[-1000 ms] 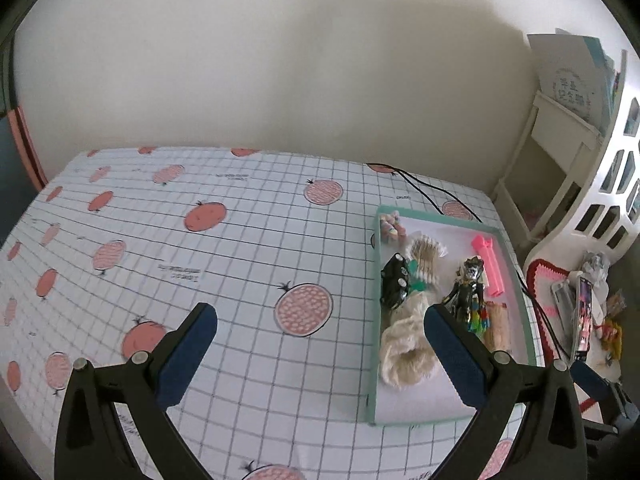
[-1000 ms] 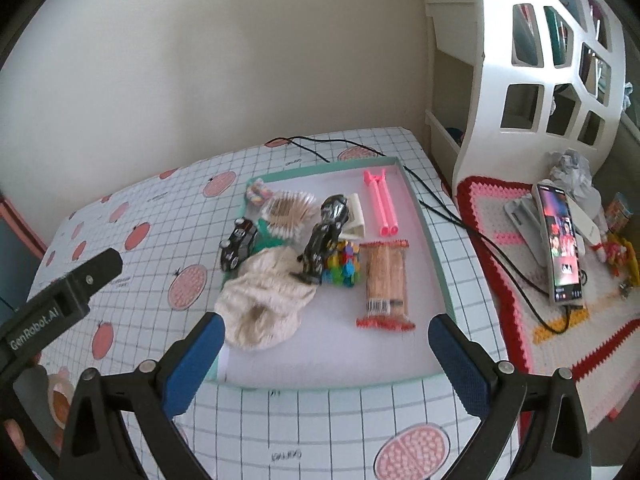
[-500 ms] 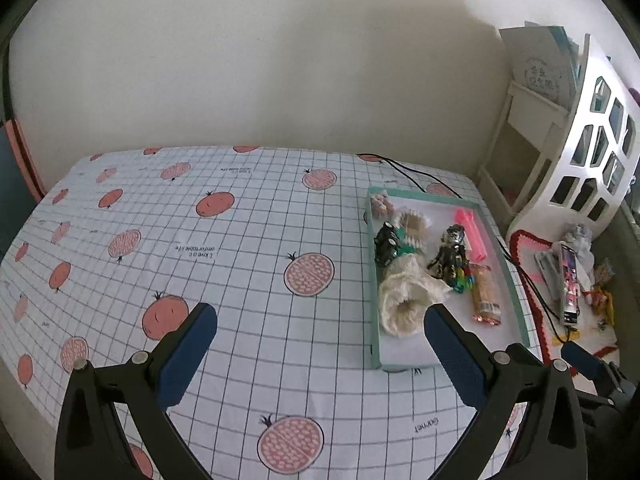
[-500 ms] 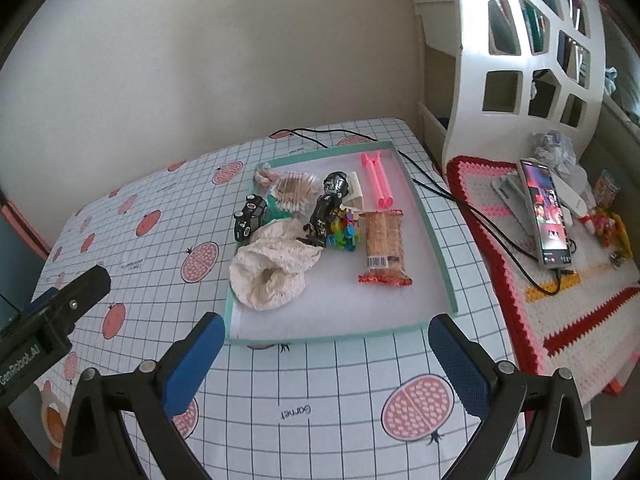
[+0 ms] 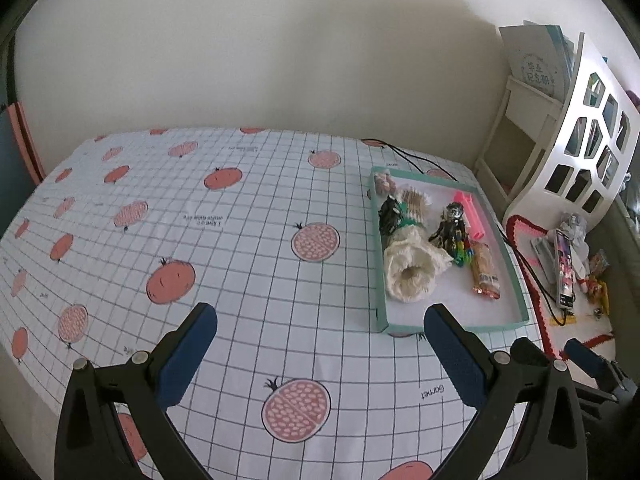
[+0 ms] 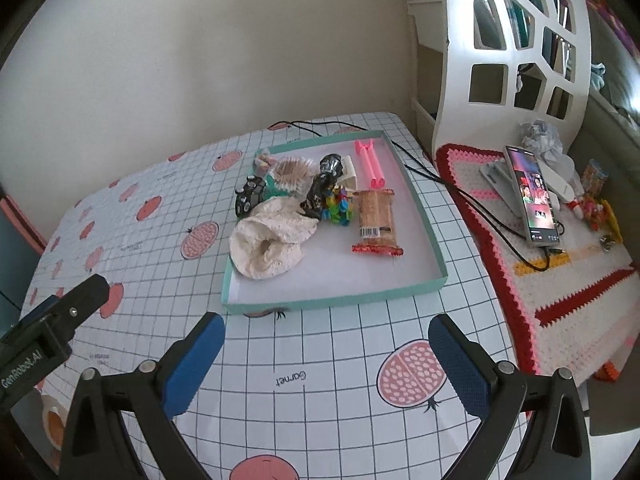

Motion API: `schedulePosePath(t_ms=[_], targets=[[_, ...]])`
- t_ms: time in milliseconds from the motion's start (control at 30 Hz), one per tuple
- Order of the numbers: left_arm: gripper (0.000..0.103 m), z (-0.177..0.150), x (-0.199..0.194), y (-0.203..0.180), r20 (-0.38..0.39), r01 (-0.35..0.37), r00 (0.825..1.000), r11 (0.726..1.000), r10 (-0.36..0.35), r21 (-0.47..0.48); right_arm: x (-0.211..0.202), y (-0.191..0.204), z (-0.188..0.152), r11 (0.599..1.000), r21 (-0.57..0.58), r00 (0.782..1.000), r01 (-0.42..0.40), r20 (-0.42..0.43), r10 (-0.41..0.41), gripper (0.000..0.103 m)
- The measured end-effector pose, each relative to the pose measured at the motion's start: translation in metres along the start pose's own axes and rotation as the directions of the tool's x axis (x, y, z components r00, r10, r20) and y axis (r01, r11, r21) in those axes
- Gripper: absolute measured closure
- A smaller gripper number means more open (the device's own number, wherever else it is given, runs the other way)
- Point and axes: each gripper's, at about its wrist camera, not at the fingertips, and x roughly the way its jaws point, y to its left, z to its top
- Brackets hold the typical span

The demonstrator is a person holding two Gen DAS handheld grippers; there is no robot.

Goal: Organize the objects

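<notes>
A teal-rimmed tray (image 6: 424, 216) (image 5: 516, 280) lies on the right side of the table. It holds a cream knitted pouch (image 6: 268, 236) (image 5: 408, 272), a wrapped biscuit pack (image 6: 376, 216) (image 5: 486, 272), a black toy car (image 6: 249, 196) (image 5: 389, 212), a dark figurine (image 6: 320, 192) (image 5: 452, 224), coloured clips (image 6: 338, 208), pink sticks (image 6: 370, 162) (image 5: 470, 212) and cotton swabs (image 6: 292, 170). My right gripper (image 6: 324, 360) stands open and empty in front of the tray's near rim. My left gripper (image 5: 320, 352) is open and empty over the tablecloth, left of the tray.
A checked tablecloth with fruit prints (image 5: 200, 240) covers the table up to the wall. A white cut-out shelf (image 6: 516, 40) stands at the right. Below it a crocheted mat (image 6: 560, 280) carries a lit phone (image 6: 532, 196) with a cable, and small items.
Both grippers have drawn back and up from the tray, which now looks smaller and farther off. Nothing in the tray has shifted. Both stay open.
</notes>
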Motion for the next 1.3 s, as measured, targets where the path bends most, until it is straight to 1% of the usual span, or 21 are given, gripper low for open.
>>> schedulePosePath(t_ms=[100,167,567,733,933,1133,1300], targets=[[0.0,-0.006,0.002,0.002,-0.007,-0.007,1.0,1.0,0.007,0.008,0.001,0.003,-0.004,1.0,-0.008,1.0,-0.003,-0.002,0.003,0.0],[0.0,-0.009,0.002,0.004,-0.006,-0.006,1.0,1.0,0.006,0.012,0.001,0.004,-0.007,1.0,-0.014,1.0,0.01,0.001,-0.01,0.0],[0.0,-0.031,0.008,0.017,-0.035,-0.007,0.999,1.0,0.006,-0.01,0.014,0.006,-0.03,1.0,-0.007,1.0,0.022,-0.019,-0.022,0.0],[0.0,-0.045,0.015,0.02,-0.06,-0.017,0.998,1.0,0.016,-0.006,0.021,0.007,-0.04,0.999,-0.024,0.999,0.043,-0.025,-0.044,0.0],[0.0,-0.061,0.024,0.023,-0.083,-0.042,0.996,0.999,0.043,0.02,0.034,0.009,-0.055,0.999,-0.023,0.998,0.037,-0.05,-0.038,0.0],[0.0,-0.079,0.041,0.029,-0.133,-0.066,0.989,0.997,0.071,0.038,0.046,0.006,-0.067,0.998,-0.027,0.996,0.059,-0.071,-0.061,0.0],[0.0,-0.087,0.049,0.032,-0.162,-0.066,0.984,0.997,0.072,0.043,0.05,0.002,-0.072,0.998,-0.019,0.994,0.065,-0.082,-0.067,0.0]])
